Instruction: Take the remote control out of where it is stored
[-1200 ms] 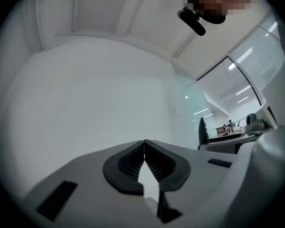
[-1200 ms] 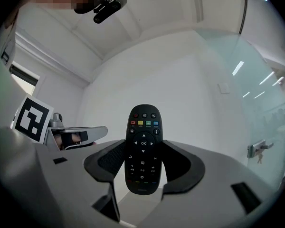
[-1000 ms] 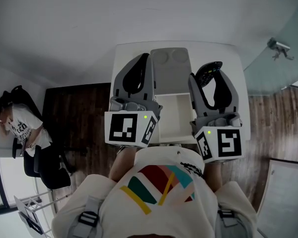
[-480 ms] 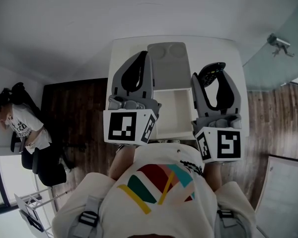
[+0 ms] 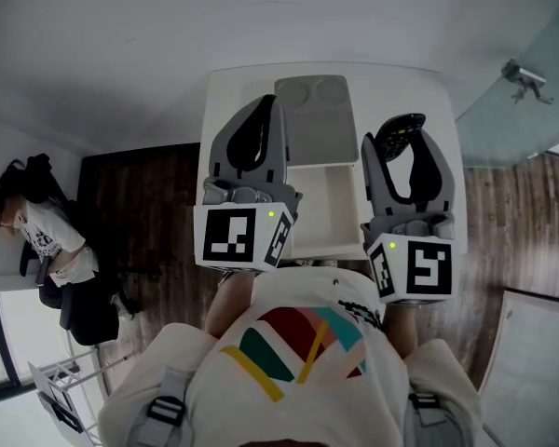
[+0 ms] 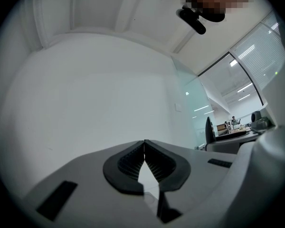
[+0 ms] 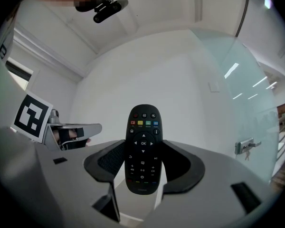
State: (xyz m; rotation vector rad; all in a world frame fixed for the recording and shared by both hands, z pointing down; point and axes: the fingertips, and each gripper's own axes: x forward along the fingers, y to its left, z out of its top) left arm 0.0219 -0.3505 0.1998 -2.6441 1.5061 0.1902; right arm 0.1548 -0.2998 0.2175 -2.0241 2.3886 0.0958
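1. A white table (image 5: 231, 96) stands against a pale wall, over a dark wood floor (image 5: 158, 212). A seated person (image 5: 39, 238) is far off at the left edge.
2. On the table we see an open white box (image 5: 328, 214), with a grey panel (image 5: 312, 124) lying just behind it.
3. Our left hand-held gripper (image 6: 144, 146) has its jaws closed tip to tip with nothing between them. In the head view it is just left of the box.
4. Our right hand-held gripper (image 7: 143, 164) is clamped on the black remote control (image 7: 143, 127), with a pad pressing each long edge.
5. The remote control stands upright, buttons facing the right gripper view's camera. In the head view it is outside the box, to its right.
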